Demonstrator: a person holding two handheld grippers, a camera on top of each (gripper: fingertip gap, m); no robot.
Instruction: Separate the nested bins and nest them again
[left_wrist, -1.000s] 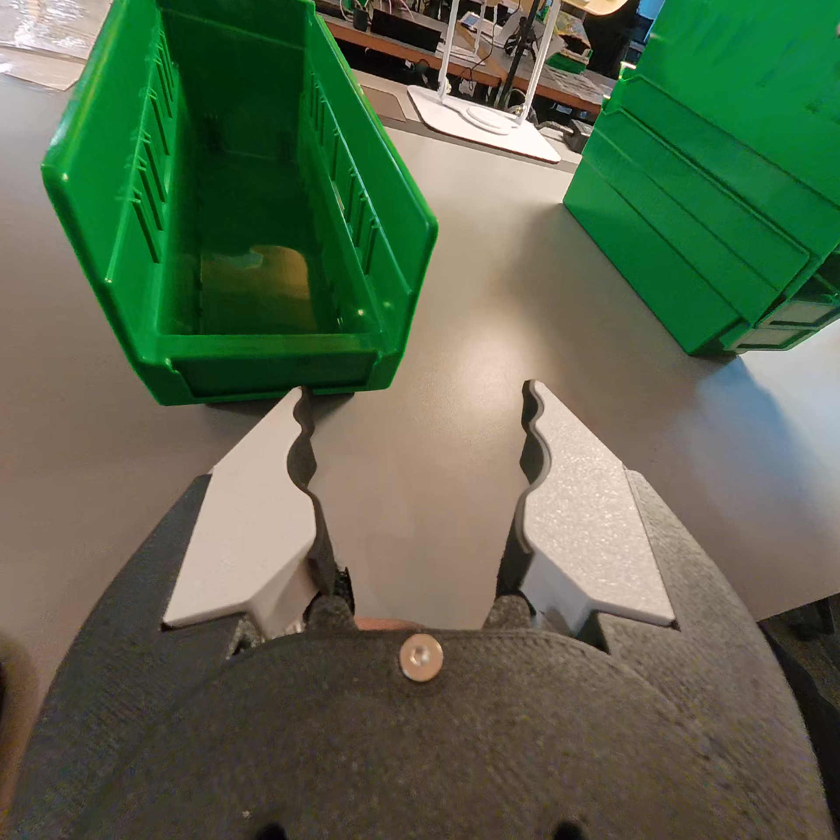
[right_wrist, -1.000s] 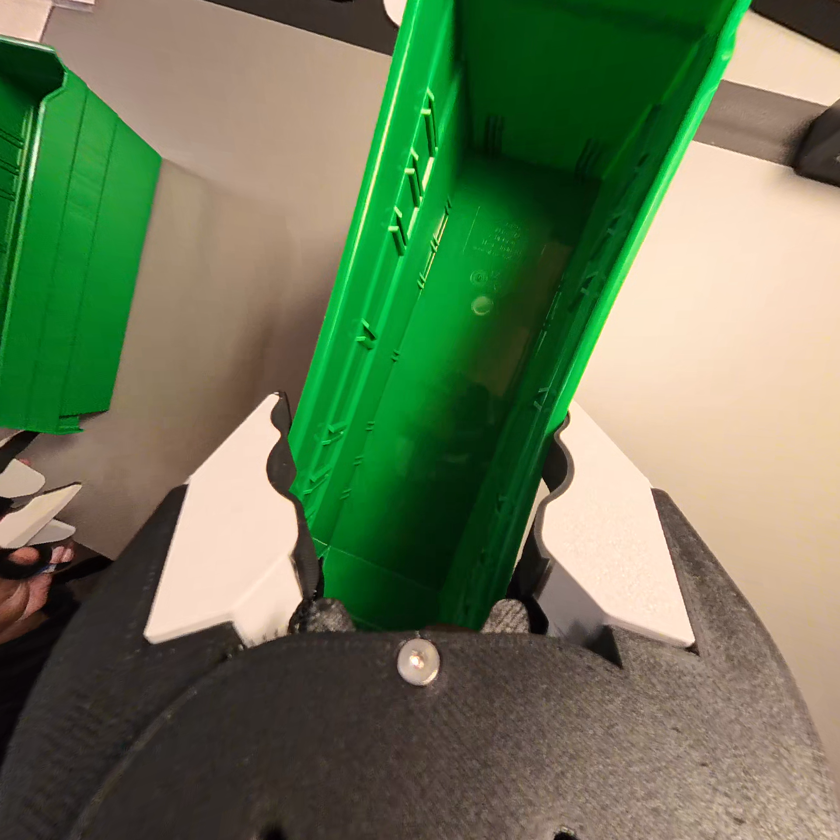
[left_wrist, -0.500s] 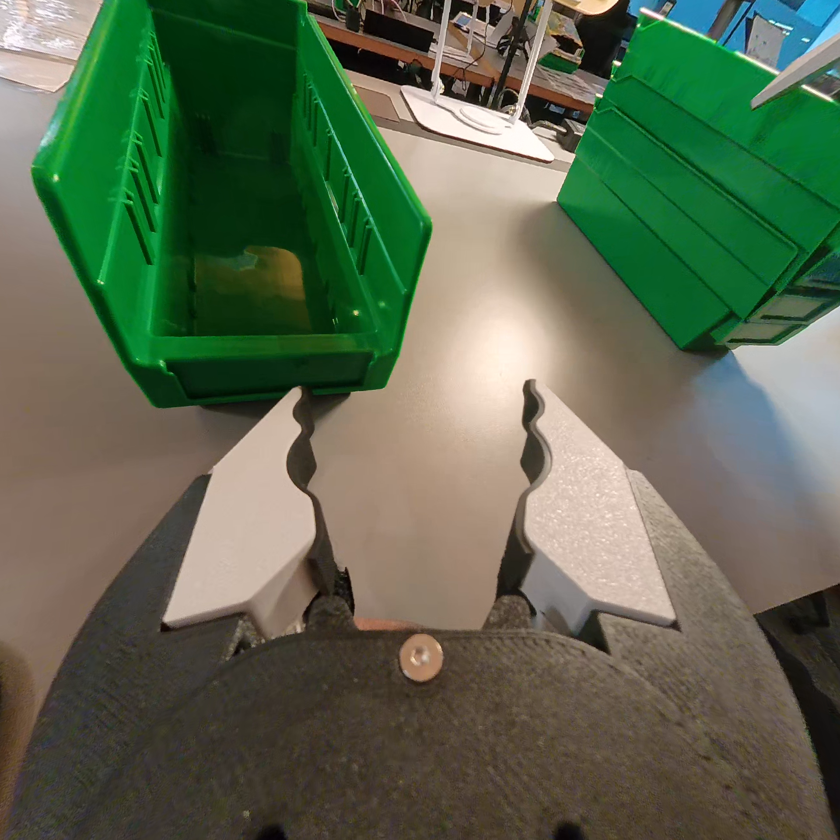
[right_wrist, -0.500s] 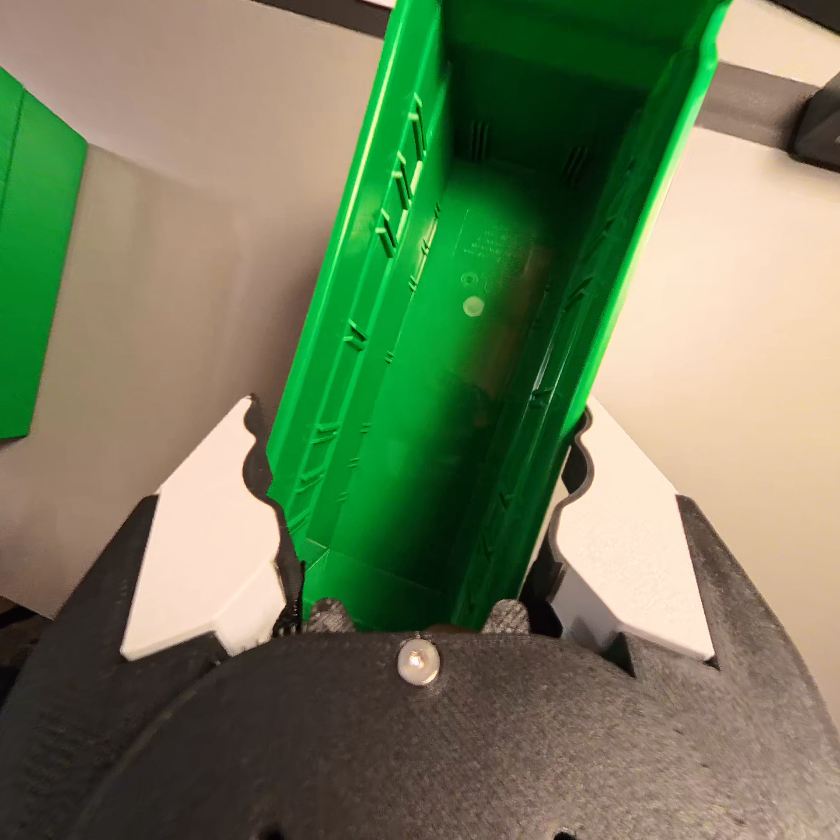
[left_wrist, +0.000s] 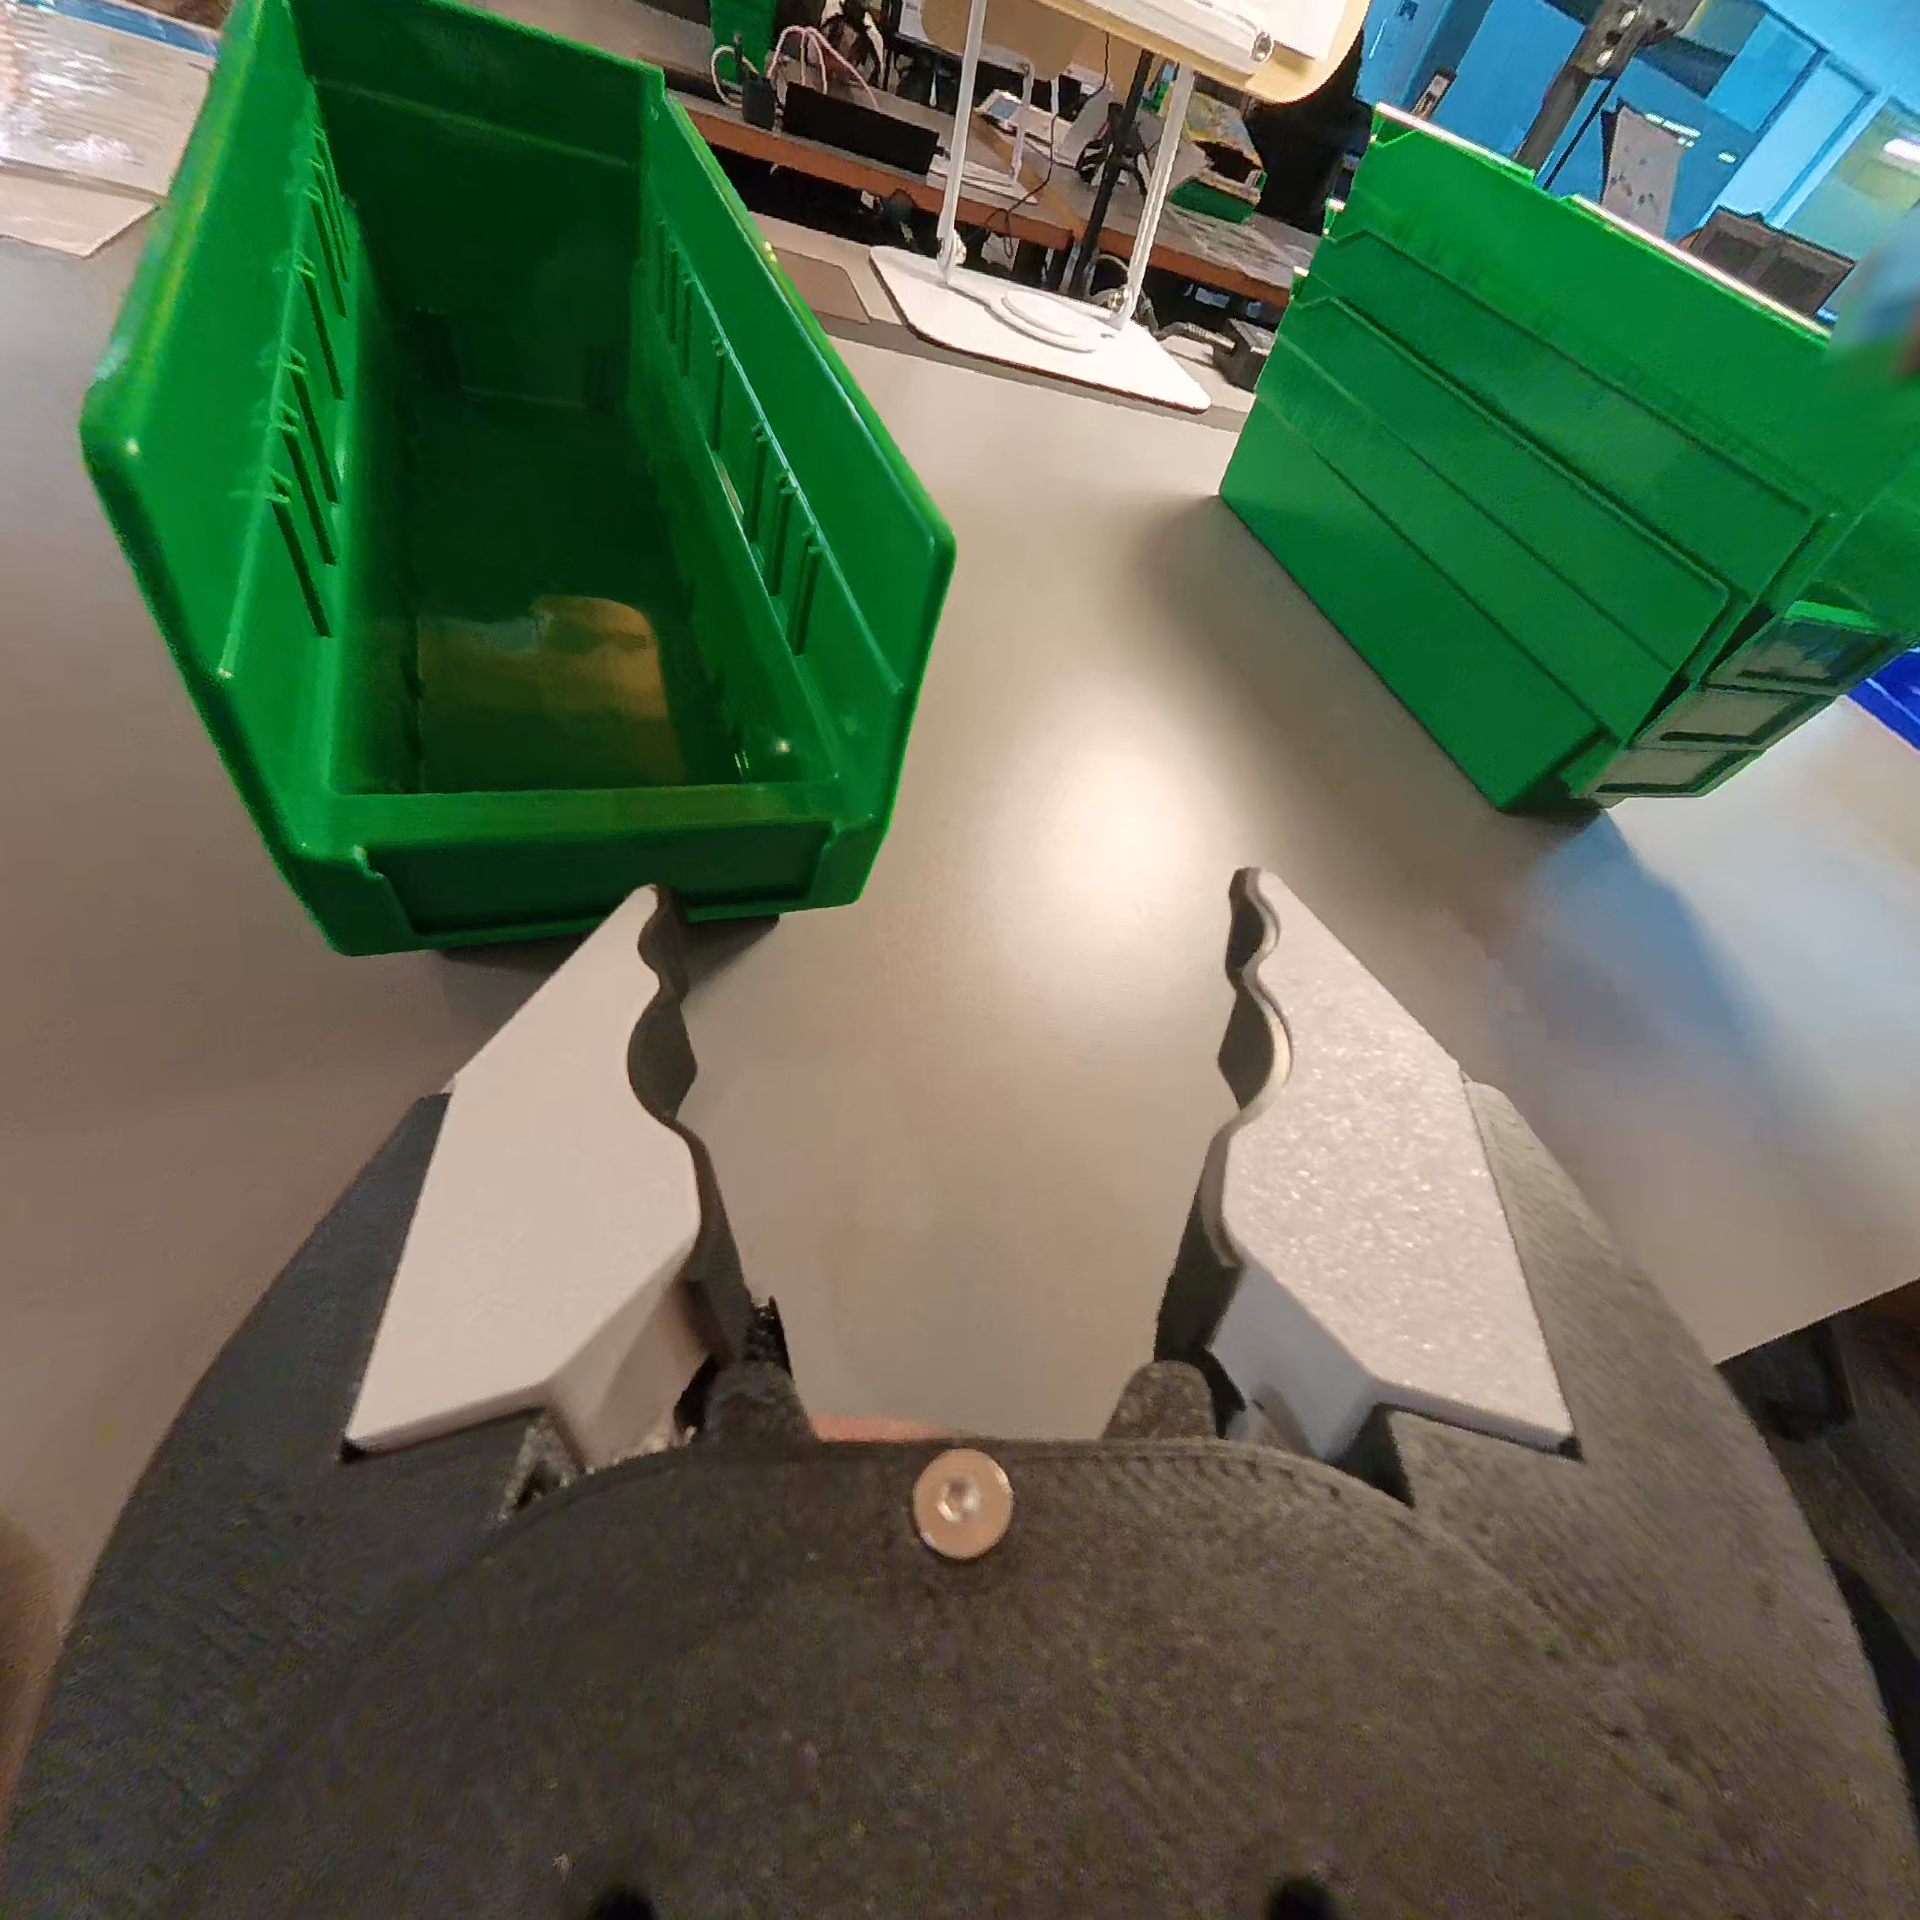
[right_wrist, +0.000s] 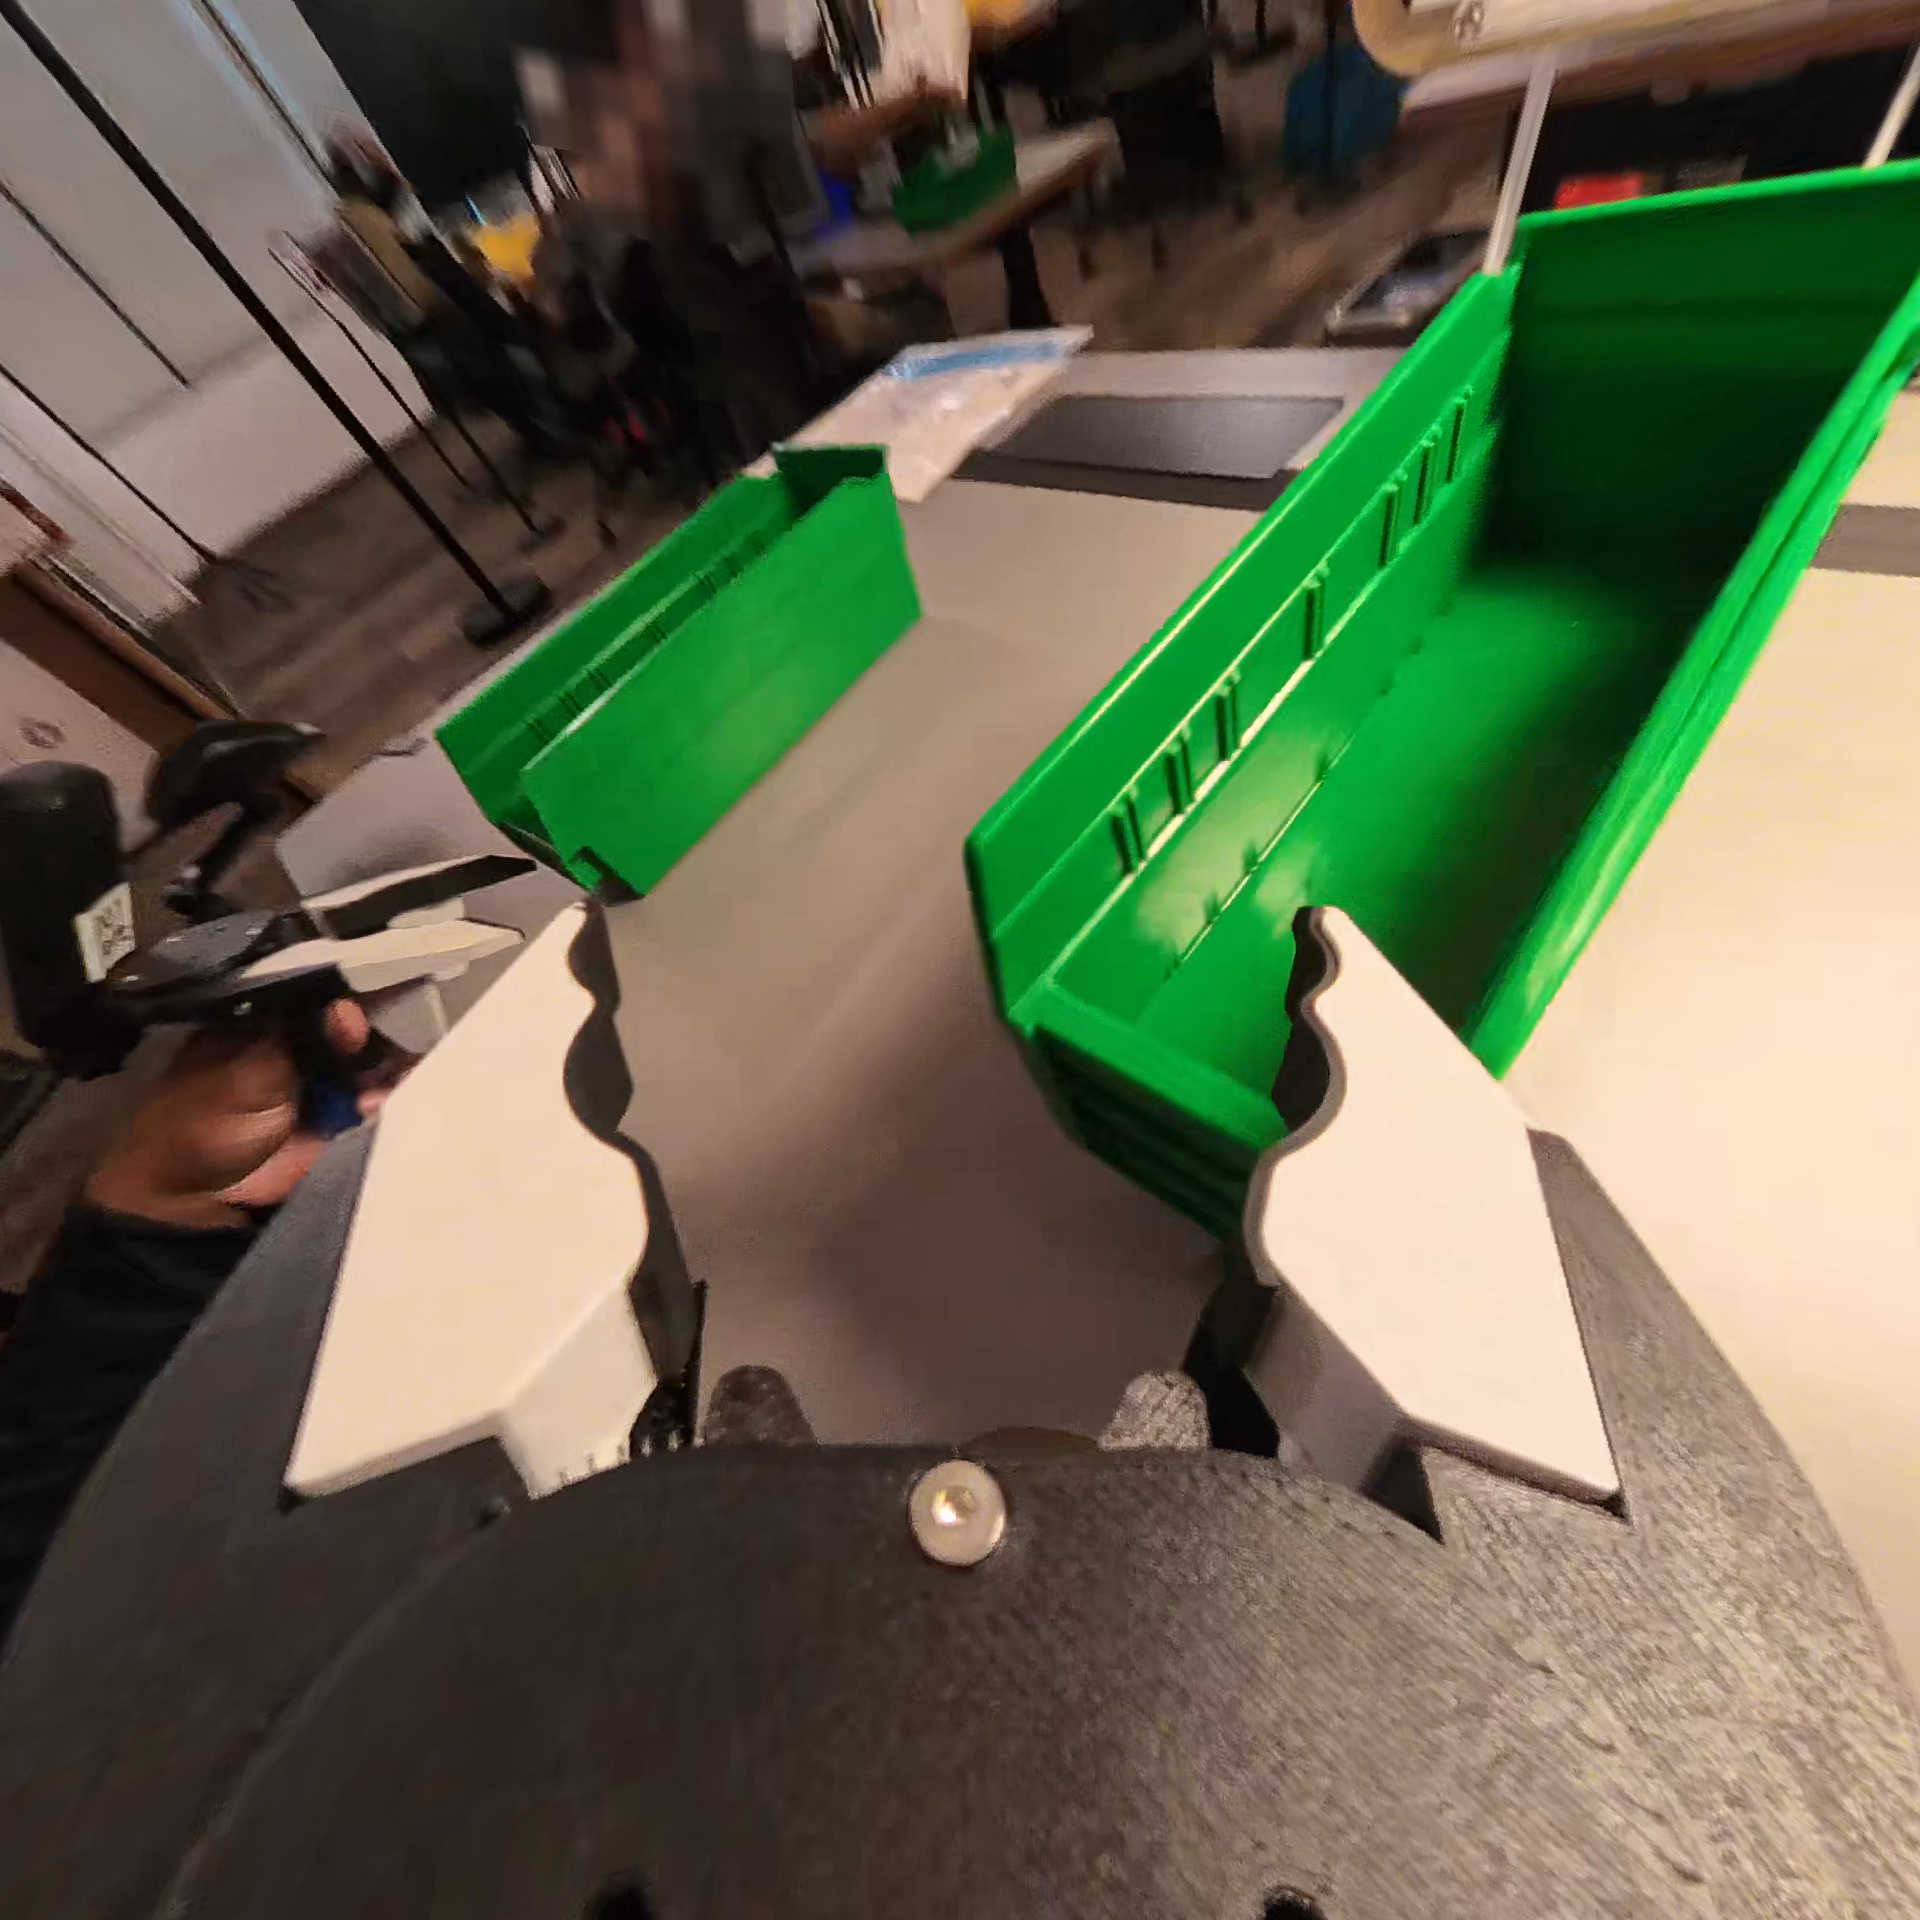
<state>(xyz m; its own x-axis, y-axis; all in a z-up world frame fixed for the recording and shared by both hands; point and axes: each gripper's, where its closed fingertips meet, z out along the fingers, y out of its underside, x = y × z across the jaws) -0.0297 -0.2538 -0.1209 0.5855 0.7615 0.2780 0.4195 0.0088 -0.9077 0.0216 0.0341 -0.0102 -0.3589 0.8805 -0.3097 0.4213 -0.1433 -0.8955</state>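
Left gripper (left_wrist: 945, 914) and right gripper (right_wrist: 951, 920) both gape wide, holding nothing. A single green bin (left_wrist: 499, 499) stands at upper left of the left wrist view (its floor bare), with the nested green stack (left_wrist: 1538, 540) at upper right on the grey table (left_wrist: 1039, 644).

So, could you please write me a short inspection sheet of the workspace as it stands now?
Surface: grey table, bare between the bins.
Job's things: single green bin standing alone on the left; stack of nested green bins on the right.
Clutter: white lamp base at the table's far edge; clear plastic bag at the far end.
Grippers: left tongs open, nothing between them; right tongs open over the table, beside the stack.
Cables: some on the background desks; none on the table.
Surroundings: desks and equipment behind; a hand holding the left gripper.
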